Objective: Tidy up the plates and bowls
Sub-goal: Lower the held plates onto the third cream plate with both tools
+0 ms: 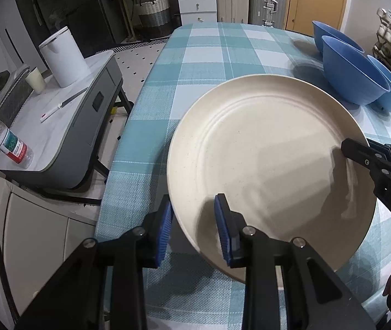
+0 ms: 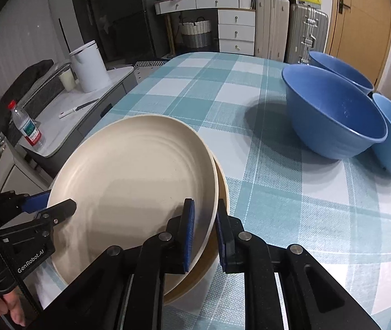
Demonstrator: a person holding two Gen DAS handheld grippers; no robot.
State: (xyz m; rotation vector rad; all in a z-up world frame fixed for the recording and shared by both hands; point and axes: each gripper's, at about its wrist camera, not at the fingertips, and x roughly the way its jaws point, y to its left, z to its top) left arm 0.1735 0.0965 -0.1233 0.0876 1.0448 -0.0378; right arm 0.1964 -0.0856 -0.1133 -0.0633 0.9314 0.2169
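Top plate (image 2: 129, 176) tilted on a second plate (image 2: 220, 192) on the table (image 2: 291, 206), near three bowls (image 2: 330, 110). Left gripper (image 1: 194, 228) and right gripper (image 2: 203, 233) each straddle its rim, jaws narrow; grip uncertain.
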